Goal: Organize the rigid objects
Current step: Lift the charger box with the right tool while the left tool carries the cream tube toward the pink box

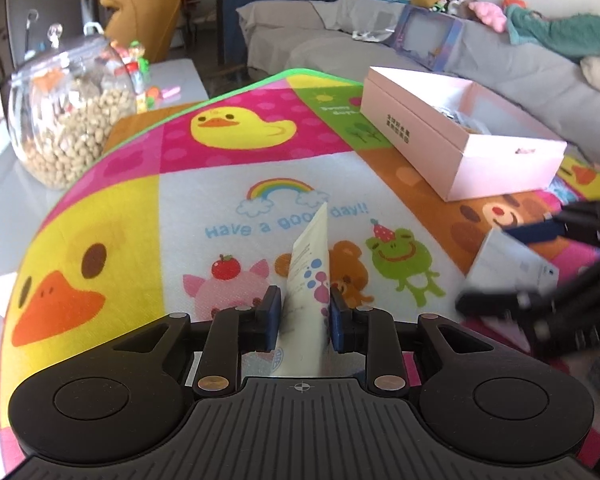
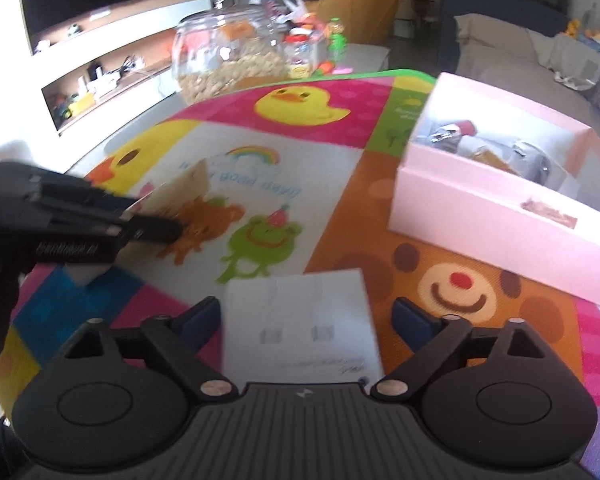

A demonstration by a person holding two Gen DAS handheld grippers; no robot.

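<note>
Two views differ: only the right wrist view looks into the pink cardboard box [image 2: 500, 200], upper right, showing blurred metallic items; the left wrist view shows mainly its outer wall. Left gripper [image 1: 305, 314], lower centre and angled downward, pinches a flat cream tube [image 1: 306, 276] on edge. Right gripper [image 2: 306, 320] stands wide astride a flat white box [image 2: 300, 320] on the printed fabric mat [image 2: 340, 216], pads apart from it.

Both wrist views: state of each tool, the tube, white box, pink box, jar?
left tool: shut on tube
tube: held, off the mat
right tool: open, straddling white box
white box: flat on mat
pink box: open, items inside
jar: lidded, part full
</note>
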